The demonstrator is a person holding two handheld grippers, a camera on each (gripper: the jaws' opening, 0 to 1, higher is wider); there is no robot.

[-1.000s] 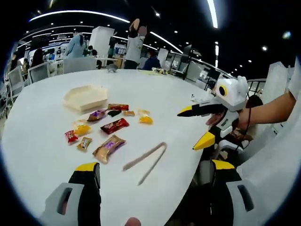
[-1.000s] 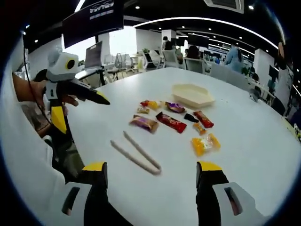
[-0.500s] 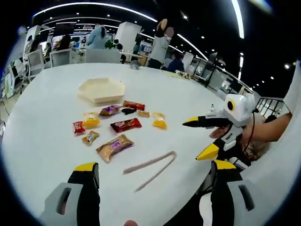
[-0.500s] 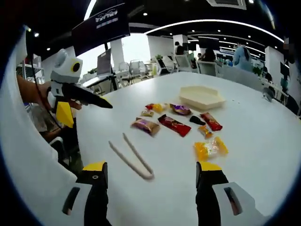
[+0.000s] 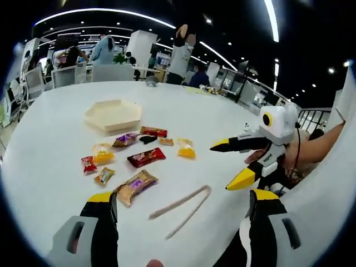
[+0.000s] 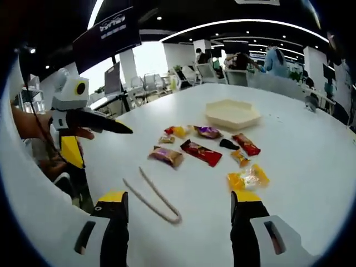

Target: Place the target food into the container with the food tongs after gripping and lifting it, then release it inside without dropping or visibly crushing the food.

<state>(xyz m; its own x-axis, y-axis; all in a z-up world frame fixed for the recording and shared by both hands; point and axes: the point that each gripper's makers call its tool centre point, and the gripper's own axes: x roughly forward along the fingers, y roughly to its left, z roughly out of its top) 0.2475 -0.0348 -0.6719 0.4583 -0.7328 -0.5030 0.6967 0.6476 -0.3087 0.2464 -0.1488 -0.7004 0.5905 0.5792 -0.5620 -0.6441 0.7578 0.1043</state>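
1. While the food tongs [image 5: 181, 209] lie flat on the white worktop [image 5: 50, 139], nothing is lifted yet; in the left gripper view the far left holds the beige hexagonal container [image 5: 113, 114], open and apparently empty.
2. Right of and below the container sits a loose scatter of wrapped snacks: a small red packet [image 5: 87, 163], a yellow packet [image 5: 102, 154], a long gold-and-purple bar [image 5: 133, 186], a red bar [image 5: 147, 157], a purple-wrapped piece [image 5: 126, 139] and a yellow-orange packet [image 5: 186, 150]. The task does not say which is the target.
3. The left gripper [image 5: 183, 228] has its yellow-tipped fingers [image 5: 102, 198] spread wide apart, holding nothing, with the tongs lying just ahead between them.
4. Further right, the right gripper [image 5: 236, 164] comes into that view, held in a person's hand [image 5: 293, 157]; its fingers are also parted and empty, poised above the worktop edge beside the tongs.
5. In the right gripper view the tongs [image 6: 151, 195] lie with the joined bend nearest the camera and the two arms opening away towards the snacks.
6. Judged by look, the tongs are thin, light and springy; squeezing both arms near mid-length should close the tips without the tool twisting.
7. The foil wrappers are likely slick and crinkly, their contents light and possibly crushable, so a gentle pinch across a packet's middle seems safest.
8. A small packet could slide on the smooth worktop when nudged.
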